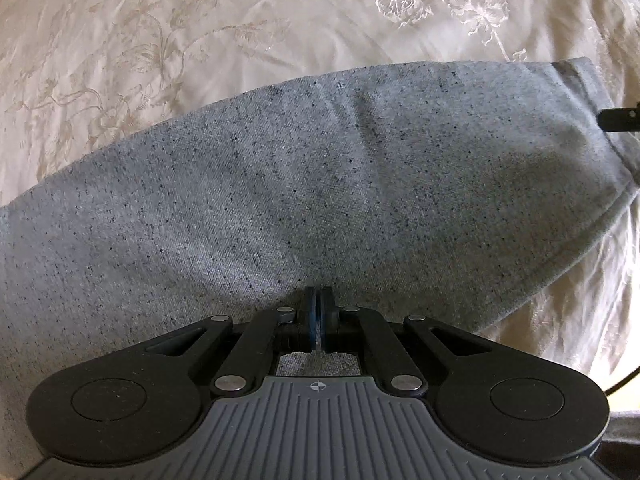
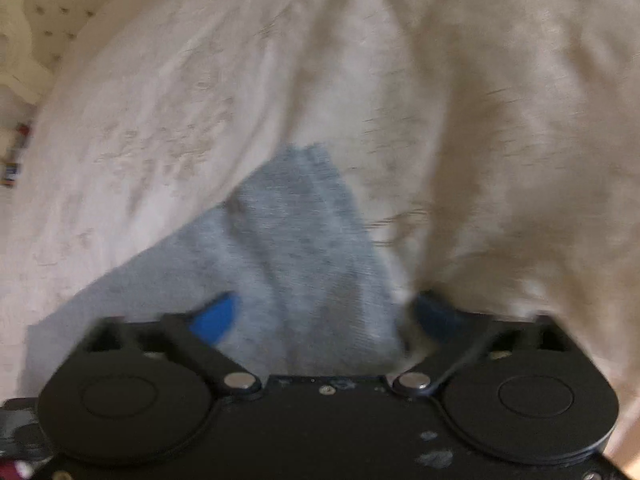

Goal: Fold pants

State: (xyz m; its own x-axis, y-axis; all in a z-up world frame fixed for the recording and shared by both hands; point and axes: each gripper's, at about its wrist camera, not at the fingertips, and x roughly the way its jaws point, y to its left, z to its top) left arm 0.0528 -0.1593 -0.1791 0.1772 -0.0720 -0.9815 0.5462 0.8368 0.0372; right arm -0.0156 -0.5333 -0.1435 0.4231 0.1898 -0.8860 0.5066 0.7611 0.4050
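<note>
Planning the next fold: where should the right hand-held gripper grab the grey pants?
Probably the cuff end of the grey pants, from above, jaws straddling the hem. That end lies flat on the cream bedspread, its edges exposed, between the right hand-held gripper's open fingers.

Left wrist view: mounted just behind the left gripper, looking steeply down along its closed fingers, close above the grey pants spread across an embroidered cream bedspread. Right wrist view: set behind the right gripper, also tilted down though less steeply, blurred, close over a narrow end of the same garment, with a tufted headboard far left. Shared between both: the grey fabric and the cream cover around it.
</note>
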